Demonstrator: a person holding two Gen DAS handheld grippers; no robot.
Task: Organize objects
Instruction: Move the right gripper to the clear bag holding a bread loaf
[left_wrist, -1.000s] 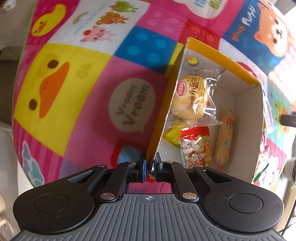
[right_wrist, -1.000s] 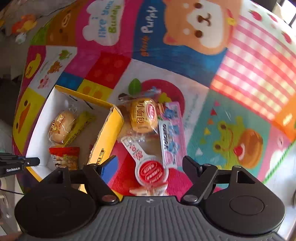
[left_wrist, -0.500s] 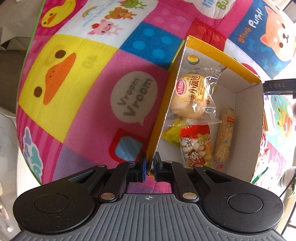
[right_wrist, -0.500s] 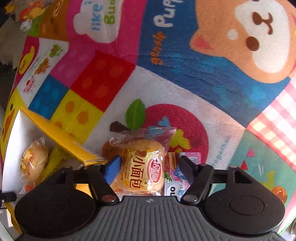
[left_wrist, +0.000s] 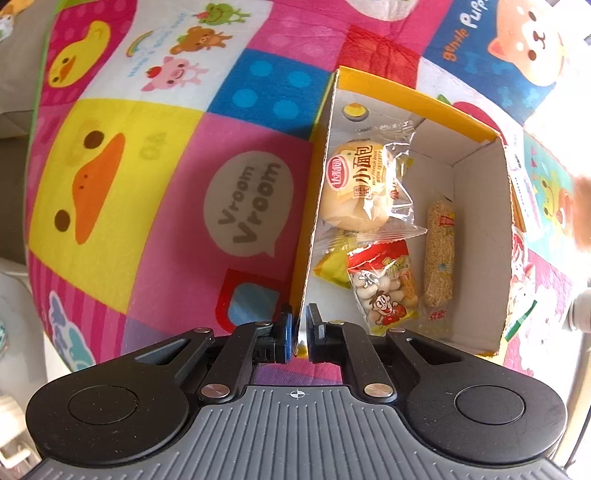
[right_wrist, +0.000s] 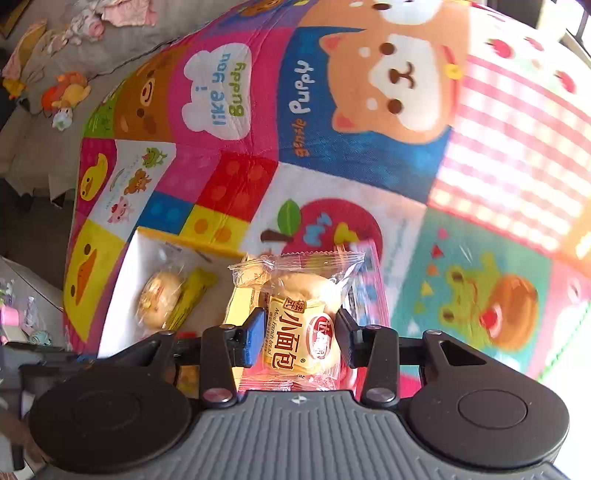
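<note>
Left gripper (left_wrist: 300, 332) is clamped on the near corner of the box (left_wrist: 476, 236) wall, pinning the open yellow carton in place on the cartoon mat (left_wrist: 155, 177). Right gripper (right_wrist: 300, 334) has its jaws just closing in on a wrapped bun (right_wrist: 301, 325), which now sits between the pads, both pressing its sides; the bun looks lifted clear of the mat, hanging just beside the box's right wall rather than over the opening. Inside the box, left wrist view: another bun (left_wrist: 356, 190) at the far left, a yellow packet (left_wrist: 332, 262) half under it, a red snack bag (left_wrist: 382, 284) near the front, and a grain bar (left_wrist: 439, 254) along the right side. So four items appear stowed, with bare floor still showing toward the far right corner. Behind the held bun a pink-and-blue packet (right_wrist: 369, 284) lies on the mat, blurred; other loose items may lie under the gripper but are hidden. Judgement: the sort is well past halfway. Remaining: carry this bun leftward over the wall, drop it into the free space, then fetch the packet and whatever else lies outside.
</note>
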